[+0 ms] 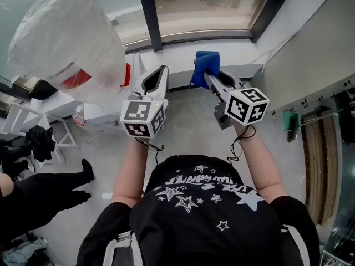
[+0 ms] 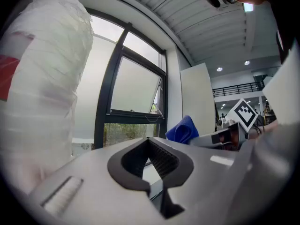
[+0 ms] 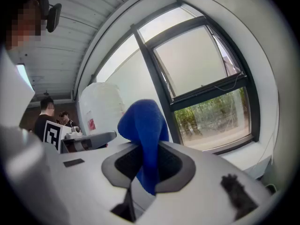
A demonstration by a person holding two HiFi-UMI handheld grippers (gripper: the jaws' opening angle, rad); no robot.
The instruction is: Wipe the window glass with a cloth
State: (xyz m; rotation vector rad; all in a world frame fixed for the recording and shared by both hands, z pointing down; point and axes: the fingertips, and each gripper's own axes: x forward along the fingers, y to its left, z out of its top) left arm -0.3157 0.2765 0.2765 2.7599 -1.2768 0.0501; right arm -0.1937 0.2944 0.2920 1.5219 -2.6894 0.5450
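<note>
**Head view.** The left gripper (image 1: 157, 77) and right gripper (image 1: 211, 77) are held side by side at centre frame, both pointing toward the top of the frame. The blue cloth (image 1: 204, 63) is bunched at the tip of the right gripper. It sits below the dark-framed window glass (image 1: 206, 4) at upper centre and is apart from it. A white wrapped bundle (image 1: 62, 36) fills the upper left.

**Left gripper view.** The jaws of the left gripper (image 2: 149, 141) appear to meet at their tips, though the wide-angle distortion makes this hard to confirm. Nothing lies between them. The blue cloth (image 2: 183, 129) shows right of centre, and the window glass (image 2: 137, 84) stands behind it. The white wrapped bundle (image 2: 43, 83) takes up the left side.

**Right gripper view.** The jaws of the right gripper (image 3: 148, 167) are clamped on the blue cloth (image 3: 144, 125). The cloth rises in a fold above them at centre frame. The window glass (image 3: 202, 62) occupies the upper right, and the left gripper (image 3: 90, 140) lies at middle left.
</note>
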